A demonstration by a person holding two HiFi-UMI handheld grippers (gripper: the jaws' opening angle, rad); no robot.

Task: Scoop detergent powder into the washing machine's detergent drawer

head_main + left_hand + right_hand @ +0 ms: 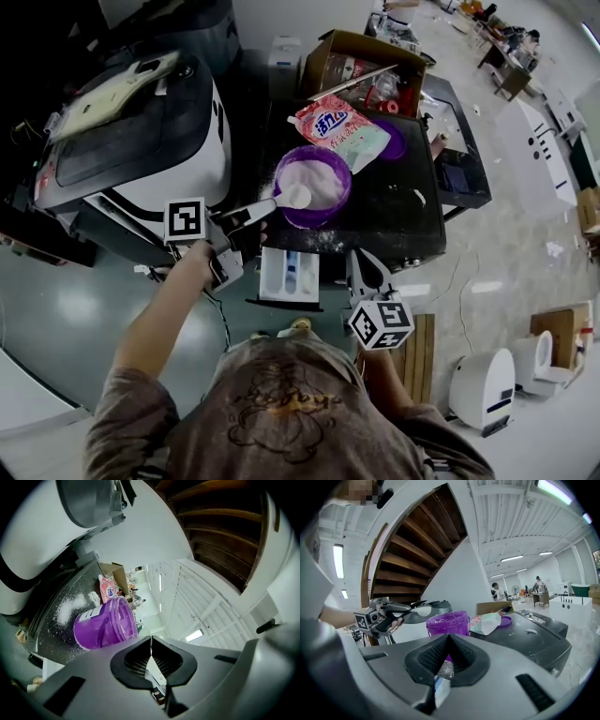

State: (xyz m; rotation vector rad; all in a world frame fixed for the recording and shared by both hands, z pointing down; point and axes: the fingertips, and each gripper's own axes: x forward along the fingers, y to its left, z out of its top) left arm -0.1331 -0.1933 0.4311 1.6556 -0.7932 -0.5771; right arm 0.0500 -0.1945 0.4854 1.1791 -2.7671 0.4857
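A purple tub [323, 212] of white powder stands on the black washing machine top [394, 211]; the tub [105, 623] lies left of my left jaws and the same tub [447, 621] rises behind my right jaws. My left gripper [239, 221] is shut on a grey scoop [281, 200], whose bowl, heaped with powder, hangs over the tub's near rim. In the right gripper view the scoop [421, 612] shows at left. The white detergent drawer [289, 275] is pulled out below. My right gripper [364, 267] hangs beside the drawer, shut and empty.
A pink detergent bag [342, 127] and a purple lid [396, 142] lie behind the tub, with a cardboard box [361, 70] beyond. Spilled powder dusts the machine top [65, 609]. Another white and black machine [131, 141] stands at the left.
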